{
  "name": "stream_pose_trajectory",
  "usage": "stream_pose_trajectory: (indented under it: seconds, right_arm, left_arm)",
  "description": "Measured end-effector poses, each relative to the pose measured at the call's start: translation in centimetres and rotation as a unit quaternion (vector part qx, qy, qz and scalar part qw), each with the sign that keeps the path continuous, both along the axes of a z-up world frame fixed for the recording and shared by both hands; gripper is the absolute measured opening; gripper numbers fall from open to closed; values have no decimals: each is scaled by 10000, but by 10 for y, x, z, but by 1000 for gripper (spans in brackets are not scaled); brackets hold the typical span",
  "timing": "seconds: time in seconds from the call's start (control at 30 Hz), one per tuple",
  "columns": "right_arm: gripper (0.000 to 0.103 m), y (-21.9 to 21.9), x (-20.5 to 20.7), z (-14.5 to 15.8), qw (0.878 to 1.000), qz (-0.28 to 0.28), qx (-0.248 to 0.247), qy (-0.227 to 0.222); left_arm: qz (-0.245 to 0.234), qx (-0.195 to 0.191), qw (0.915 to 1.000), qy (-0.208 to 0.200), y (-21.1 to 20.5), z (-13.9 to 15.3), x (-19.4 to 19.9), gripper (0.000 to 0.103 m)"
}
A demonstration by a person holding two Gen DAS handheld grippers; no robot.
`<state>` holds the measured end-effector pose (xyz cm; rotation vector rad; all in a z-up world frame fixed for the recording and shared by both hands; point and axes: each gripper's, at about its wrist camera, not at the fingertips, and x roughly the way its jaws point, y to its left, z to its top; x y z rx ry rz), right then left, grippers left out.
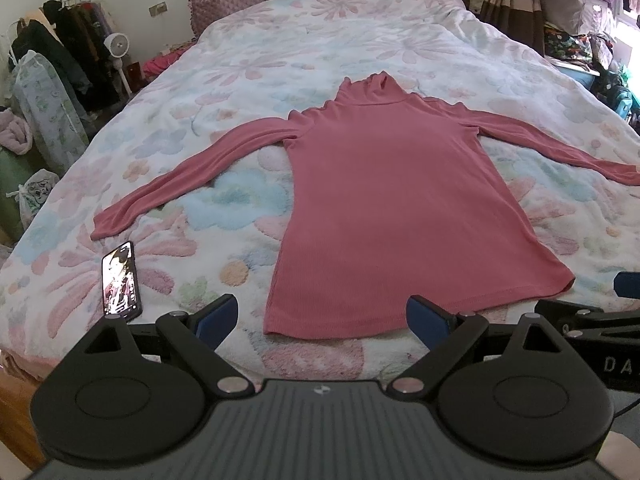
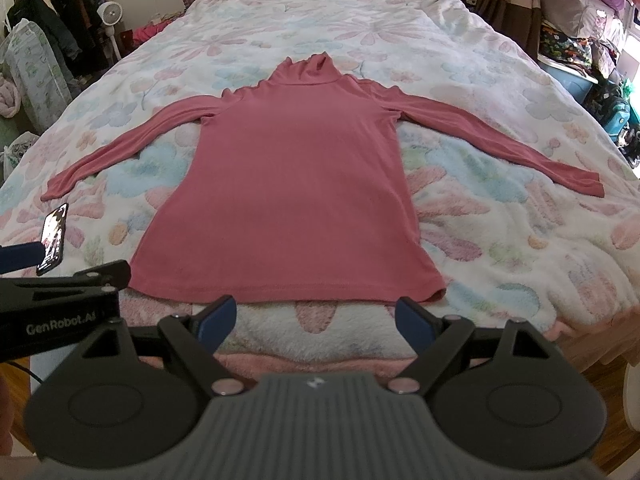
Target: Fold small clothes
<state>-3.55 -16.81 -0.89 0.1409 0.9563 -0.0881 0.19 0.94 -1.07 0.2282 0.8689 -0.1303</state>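
Note:
A pink long-sleeved turtleneck top [image 1: 396, 208] lies flat on the floral bedspread [image 1: 280, 40], hem toward me, both sleeves spread out sideways. It also shows in the right wrist view [image 2: 296, 184]. My left gripper [image 1: 322, 318] is open and empty, hovering just short of the hem's left half. My right gripper [image 2: 316, 320] is open and empty, just short of the hem's middle. The right gripper's blue finger shows at the right edge of the left wrist view [image 1: 628, 284].
A phone [image 1: 122, 280] with a lit screen lies on the bed left of the hem, below the left sleeve cuff [image 1: 104, 226]. It also shows in the right wrist view [image 2: 54, 238]. Clothes racks and bags stand left of the bed, piled bedding at the right.

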Motion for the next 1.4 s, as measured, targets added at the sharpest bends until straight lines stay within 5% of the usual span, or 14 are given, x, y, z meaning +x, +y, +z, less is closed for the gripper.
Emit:
stream_pose_trajectory:
  seconds: [0.1,0.17,0.33,0.47,0.77,0.97,1.07,1.2,1.4]
  right_arm:
    - [83,-3,6,1,10000,-15,-1,7]
    - [83,-9,14,3,10000,-47,-1,-64]
    - [83,-35,47,9,9969,-20,-93,-779]
    - [83,-56,86,9,9908,75,-418,-1287]
    - [83,-100,180,-20,9770,597,-101,-2044]
    - [83,-100,229,-49,9803,268,-139,-1953]
    - [83,-97,248,-62,9813,133,-61,-1917]
    - [83,-95,266,-78,9850,60,280,-1699]
    - [83,-84,280,-89,9885,41,739,-1317]
  left_arm:
    - [-115,-170,9998,-3,4,-1,9,102]
    - [-244,-403,9989,23,11,0,19,73]
    - [12,-1860,9823,241,55,1,63,63]
    - [197,-1609,9867,-74,81,3,106,42]
    - [1090,-1837,9761,-387,216,-22,225,37]
    - [2206,-1766,9592,-87,326,-61,291,56]
    - [2742,-2002,9405,124,376,-83,316,66]
    - [3345,-2466,9091,306,423,-118,330,66]
    - [3672,-2876,8842,258,447,-147,321,51]
